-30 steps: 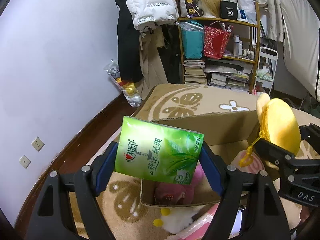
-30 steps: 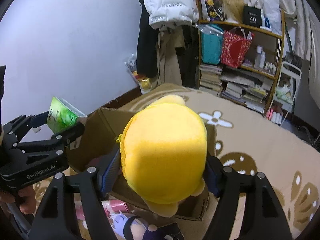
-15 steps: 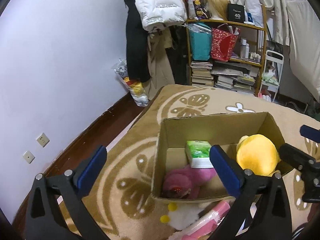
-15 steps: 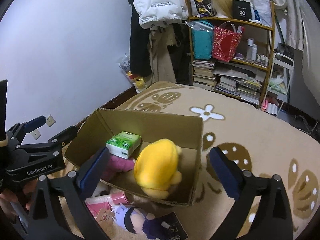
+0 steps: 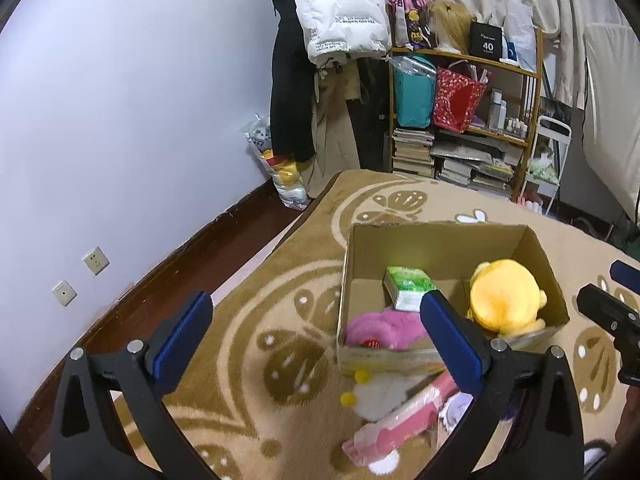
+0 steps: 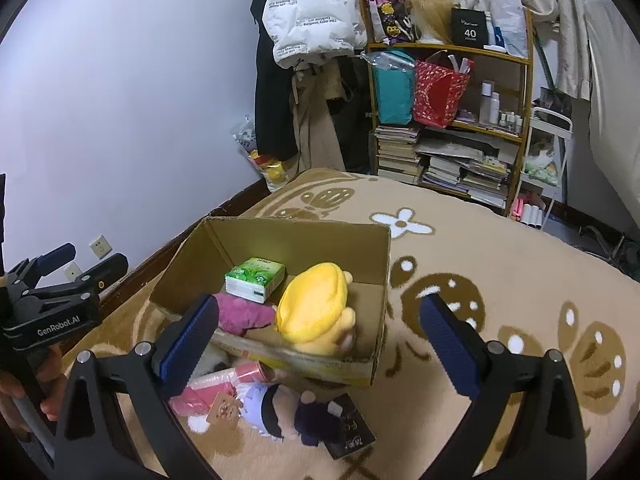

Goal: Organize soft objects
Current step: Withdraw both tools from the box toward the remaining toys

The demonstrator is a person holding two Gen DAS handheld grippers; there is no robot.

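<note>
An open cardboard box (image 5: 440, 240) (image 6: 304, 236) sits on the patterned rug. Inside lie a green tissue pack (image 5: 406, 286) (image 6: 256, 278), a yellow plush (image 5: 502, 300) (image 6: 316, 308) and a pink plush (image 5: 384, 328) (image 6: 244, 312). My left gripper (image 5: 316, 334) is open and empty, above the rug in front of the box. My right gripper (image 6: 320, 338) is open and empty, above the box's near edge. Loose on the rug in front of the box lie a pink pack (image 5: 400, 416) (image 6: 208, 390), a white plush (image 5: 380, 394) and a doll (image 6: 276, 404).
A small dark booklet (image 6: 350, 428) lies beside the doll. A bookshelf (image 5: 464, 120) with bags and books stands at the back, coats (image 5: 296, 80) hang to its left, a plastic bag (image 5: 280, 176) sits by the wall. Wood floor borders the rug on the left.
Both grippers opened and dropped the tissue pack and the yellow plush into the box, then drew back and up from it.
</note>
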